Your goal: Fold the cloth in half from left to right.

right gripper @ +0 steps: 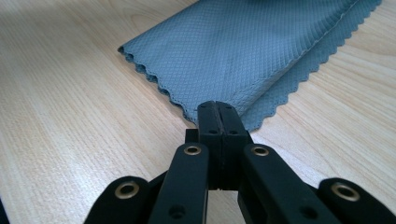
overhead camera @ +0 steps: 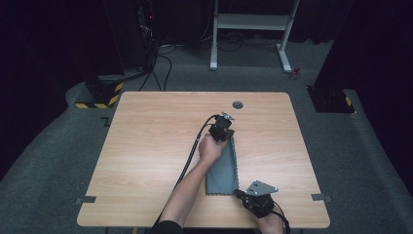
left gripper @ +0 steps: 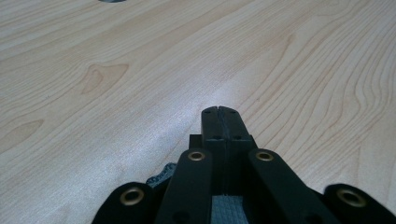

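Black jaws of the left gripper (left gripper: 219, 112) are pressed flat together, and a strip of grey cloth (left gripper: 227, 211) shows underneath and between their bases in the left gripper view; whether the tips actually pinch it cannot be told from there. From the high view this left gripper (overhead camera: 227, 130) sits at the far end of the cloth (overhead camera: 223, 170), held in the left hand (overhead camera: 210, 148), its cable (overhead camera: 191, 153) trailing back along the forearm.

The right gripper (right gripper: 218, 108) also has its jaws closed tight, and their tips meet the near scalloped edge of the cloth (right gripper: 243, 51) at a corner, apparently nipping it. In the high view the right gripper (overhead camera: 238, 193) lies at the cloth's near right corner, with its grey three-cornered plate (overhead camera: 261, 187) on top.

The cloth is a folded grey piece with a diamond weave and zigzag edges, two layers offset at one side. It lies flat as a long strip on the wooden table (overhead camera: 146, 146), right of the middle. A small round grey grommet (overhead camera: 237, 105) is set in the table near the far edge. No containers stand on the table.
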